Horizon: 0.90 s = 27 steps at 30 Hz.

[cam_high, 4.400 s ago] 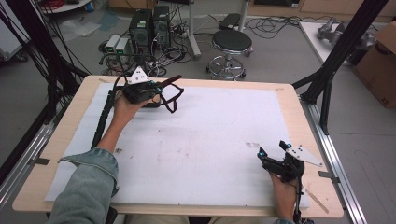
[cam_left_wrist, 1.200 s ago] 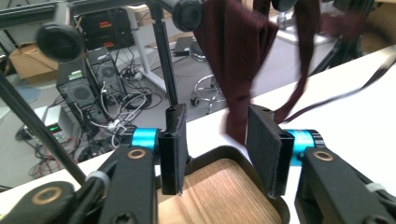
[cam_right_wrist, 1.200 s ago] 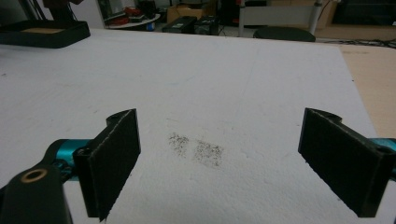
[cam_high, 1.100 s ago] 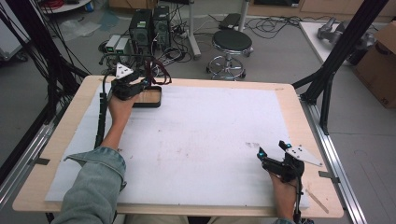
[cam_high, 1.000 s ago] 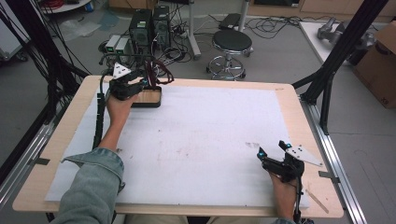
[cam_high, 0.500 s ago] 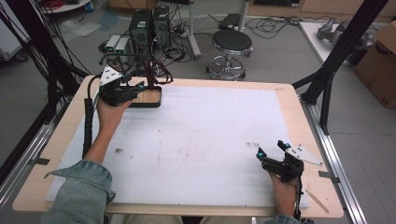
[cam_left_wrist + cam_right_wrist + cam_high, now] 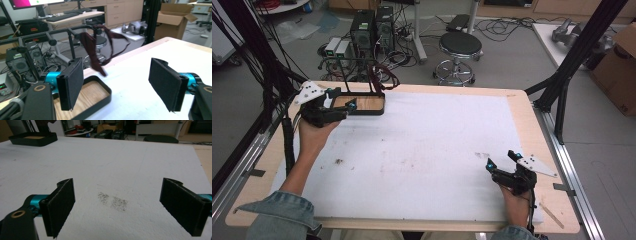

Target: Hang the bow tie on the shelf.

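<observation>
1. a white foam sheet covers the wooden table; computers stand on the grey floor beyond.
2. a dark red strap hangs on the black rack with a tray base, far left.
3. the left gripper beside the rack has just been opening, nothing between its jaws; the right gripper, near right, is spread wide, empty.

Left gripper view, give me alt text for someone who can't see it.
A dark red strap hangs from a black metal rack over a black-rimmed wooden tray at the white table edge. The left gripper, jaws just opened and empty, faces it.
</observation>
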Available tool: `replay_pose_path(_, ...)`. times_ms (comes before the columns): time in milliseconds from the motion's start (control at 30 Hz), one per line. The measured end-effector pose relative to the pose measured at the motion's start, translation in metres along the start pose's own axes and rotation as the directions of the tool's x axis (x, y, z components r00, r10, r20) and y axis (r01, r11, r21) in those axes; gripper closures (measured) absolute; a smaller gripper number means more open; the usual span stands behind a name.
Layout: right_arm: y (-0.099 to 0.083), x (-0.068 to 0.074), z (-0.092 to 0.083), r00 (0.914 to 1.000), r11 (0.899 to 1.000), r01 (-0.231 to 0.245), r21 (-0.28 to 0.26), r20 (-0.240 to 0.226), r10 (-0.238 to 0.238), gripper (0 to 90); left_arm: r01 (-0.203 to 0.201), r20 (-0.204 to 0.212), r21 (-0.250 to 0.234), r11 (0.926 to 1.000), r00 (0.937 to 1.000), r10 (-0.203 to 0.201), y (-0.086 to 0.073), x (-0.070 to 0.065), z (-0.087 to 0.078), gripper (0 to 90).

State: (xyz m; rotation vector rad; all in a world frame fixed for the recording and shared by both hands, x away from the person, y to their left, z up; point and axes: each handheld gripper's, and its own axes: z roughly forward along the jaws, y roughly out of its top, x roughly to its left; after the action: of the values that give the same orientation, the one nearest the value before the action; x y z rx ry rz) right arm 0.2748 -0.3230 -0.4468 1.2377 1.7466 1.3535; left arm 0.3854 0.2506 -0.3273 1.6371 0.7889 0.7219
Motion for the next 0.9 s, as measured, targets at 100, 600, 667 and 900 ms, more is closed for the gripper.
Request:
replay_pose_path(100,0.0,0.0,0.0,1.0,1.0,0.0,0.001,0.0,0.0,11.8,-0.002,0.006,0.002,1.0,1.0,0.002,-0.002,-0.004,-0.008,25.4)
replay_pose_path(600,0.0,0.0,-0.001,1.0,1.0,-0.006,0.001,0.001,0.006,11.9,-0.008,0.054,0.02,0.9998,0.9985,0.007,-0.025,-0.019,-0.044,21.5)
replay_pose_path(667,0.0,0.0,-0.001,1.0,1.0,-0.007,0.0,0.001,0.007,11.9,-0.006,0.05,0.024,0.9997,0.9987,0.005,-0.029,-0.02,-0.047,21.4)
replay_pose_path(900,0.0,-0.001,-0.001,1.0,1.0,-0.008,0.0,0.003,0.008,11.9,0.003,0.036,0.045,0.999,0.9993,-0.005,-0.045,-0.021,-0.058,20.7)
